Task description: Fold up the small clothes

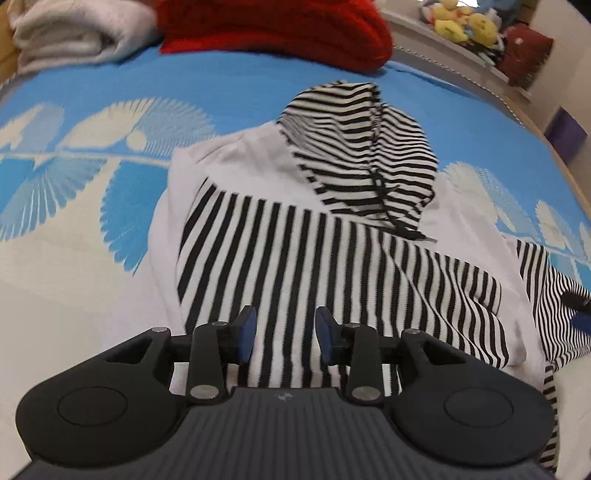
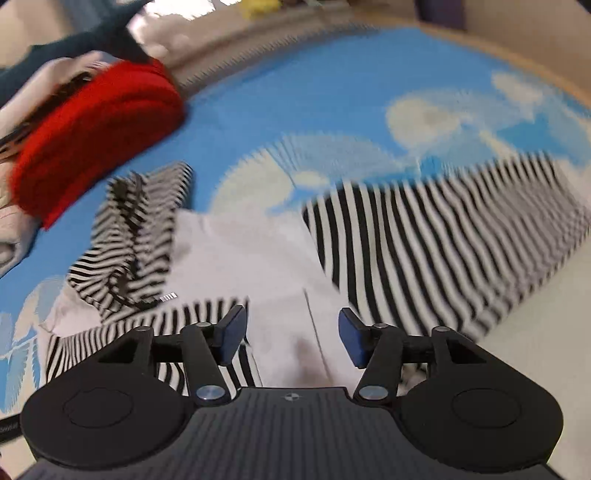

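Fingers (image 1: 248,334) of both the left gripper (image 1: 284,334) and right gripper (image 2: 291,338) are spread, empty, above the hoodie (image 1: 332,258), spread flat on the bed (image 1: 92,184) for folding

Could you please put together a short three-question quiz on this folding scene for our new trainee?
1. True or false: the left gripper has its jaws shut on the striped hoodie.
2. Multiple choice: what lies beyond the hoodie's striped hood? A) a green bucket B) a red knitted garment C) a pair of shoes
3. Fill in: the hoodie lies on a bedspread whose ground colour is ____.

Key
1. False: both the left gripper and the right gripper have their jaws open, with nothing between them.
2. B
3. Blue, with a pale leaf pattern.
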Demonstrator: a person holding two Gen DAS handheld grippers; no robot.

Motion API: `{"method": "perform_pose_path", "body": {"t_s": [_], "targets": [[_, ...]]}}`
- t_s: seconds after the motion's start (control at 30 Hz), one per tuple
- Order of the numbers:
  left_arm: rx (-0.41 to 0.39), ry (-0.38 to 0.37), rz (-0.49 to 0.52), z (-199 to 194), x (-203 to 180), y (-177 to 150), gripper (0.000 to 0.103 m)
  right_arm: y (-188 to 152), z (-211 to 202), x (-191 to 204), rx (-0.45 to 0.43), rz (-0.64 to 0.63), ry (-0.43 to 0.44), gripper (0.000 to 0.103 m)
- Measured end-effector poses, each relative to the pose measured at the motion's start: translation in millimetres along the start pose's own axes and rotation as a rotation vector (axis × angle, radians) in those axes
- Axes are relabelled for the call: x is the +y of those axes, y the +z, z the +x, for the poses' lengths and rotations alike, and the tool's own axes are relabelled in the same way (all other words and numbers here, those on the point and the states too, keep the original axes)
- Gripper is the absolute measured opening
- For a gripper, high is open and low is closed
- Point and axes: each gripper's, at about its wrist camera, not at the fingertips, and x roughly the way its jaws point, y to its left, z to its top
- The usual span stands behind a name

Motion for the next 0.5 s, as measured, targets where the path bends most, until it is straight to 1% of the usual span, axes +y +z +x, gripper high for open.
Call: {"method": "perform_pose_path", "body": {"t_s": [0.1,0.23,0.3,0.37,0.43,0.5], "targets": [[-0.022,-0.015,0.015,-4,-10,0,0.039,4,-9,-9,-0.036,-0.044,-0.006,0.059],[-0.061,-0.024,0.043,-10,-22,0,0.040,10,-17,-35,-0.083,-0.010,-0.016,0.059],[-0.065,-0.022,0.057,-9,-28,0,0.041,12,-18,-52,-0.126,0.016,-0.059,0.059],[-0.056,-0.021,0.063,-6,-32,0,0.041,16,-18,-71,-0.157,0.044,-0.125,0.059],[-0.047,-0.020,0.066,-4,-35,-1,0.041,20,-18,-92,-0.173,0.076,-0.200,0.059],[-0.039,-0.017,0.071,-1,-38,-2,0.041,25,-19,-116,-0.173,0.129,-0.238,0.059]]}}
